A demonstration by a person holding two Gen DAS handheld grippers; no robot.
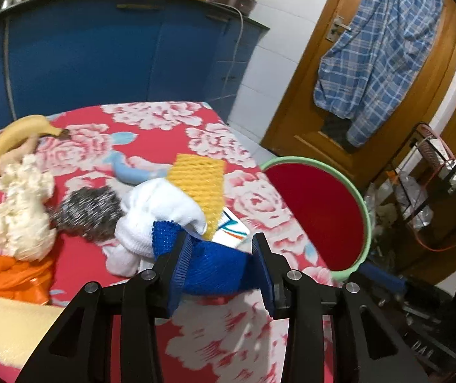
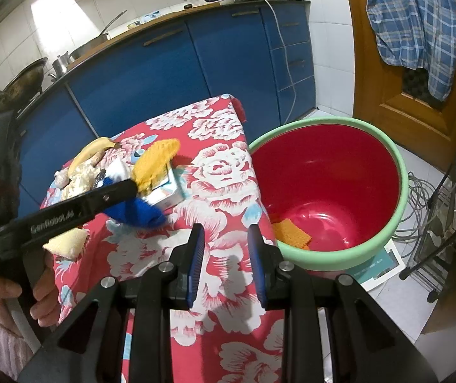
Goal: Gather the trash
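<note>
Jaws: left gripper (image 1: 224, 268) clamps blue mesh (image 1: 215, 271), far end hidden; right gripper (image 2: 226, 261) parted, empty.

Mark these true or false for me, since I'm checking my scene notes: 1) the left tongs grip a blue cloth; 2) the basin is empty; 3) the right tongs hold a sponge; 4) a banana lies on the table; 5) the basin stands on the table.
1) True: the left tongs are clamped on the blue cloth.
2) False: the basin holds an orange mesh piece.
3) False: the right tongs hold nothing.
4) True: the banana lies on the floral table.
5) False: the basin stands on the floor beside it.
</note>
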